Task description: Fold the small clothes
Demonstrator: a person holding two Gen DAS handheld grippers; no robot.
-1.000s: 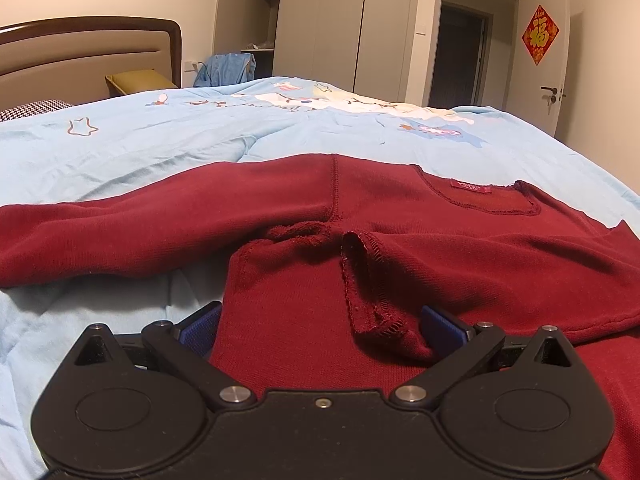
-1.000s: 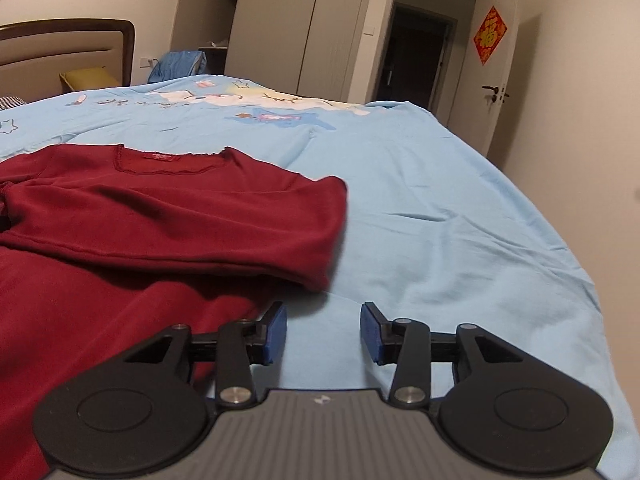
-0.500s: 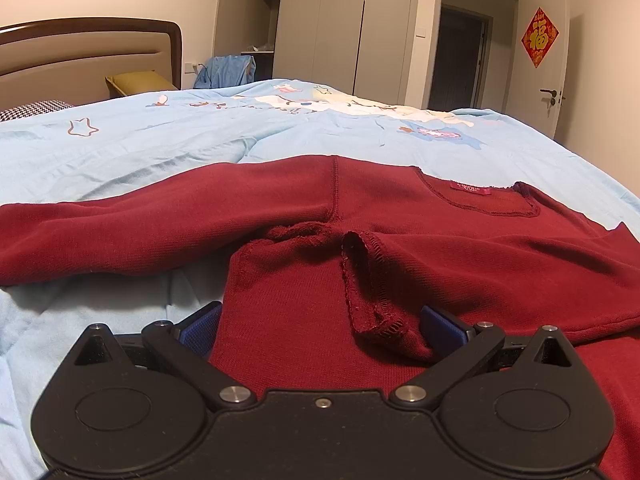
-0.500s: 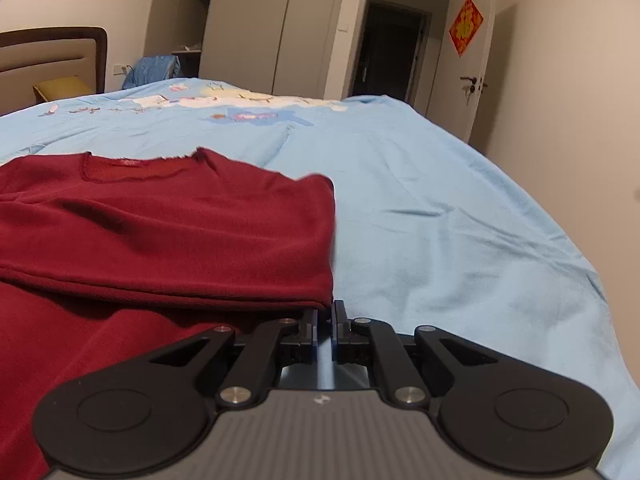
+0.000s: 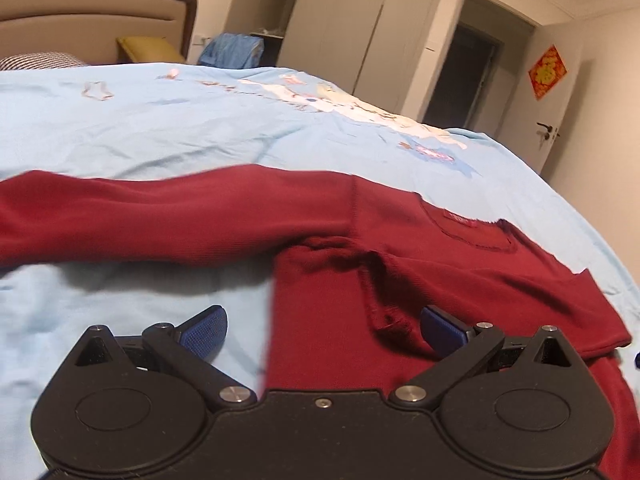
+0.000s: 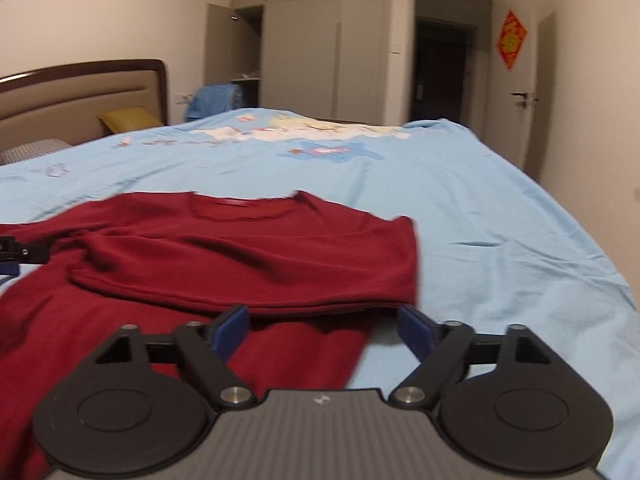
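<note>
A dark red long-sleeved sweater (image 5: pixel 320 320) lies flat on the light blue bedspread (image 5: pixel 120 140). One sleeve (image 5: pixel 160 216) stretches straight out to the left. The other sleeve (image 6: pixel 240 264) is folded across the chest, and its cuff (image 5: pixel 390 316) ends by my left gripper's right finger. My left gripper (image 5: pixel 324 330) is open and low over the sweater's left side edge, holding nothing. My right gripper (image 6: pixel 324 330) is open just in front of the folded sleeve's fold line, over the sweater's right side, also holding nothing. The collar (image 6: pixel 240 208) points away from me.
The bedspread (image 6: pixel 500 220) extends far beyond and to the right of the sweater, dropping off at the right edge. A headboard (image 6: pixel 80 92) and a yellow pillow (image 6: pixel 128 118) are at the far left. A wardrobe (image 6: pixel 312 52) and a doorway (image 6: pixel 440 68) stand behind the bed.
My right gripper shut at the sweater's right edge half a second ago and has now opened wide, drawn back and shifted left. My left gripper stayed open and swung left.
</note>
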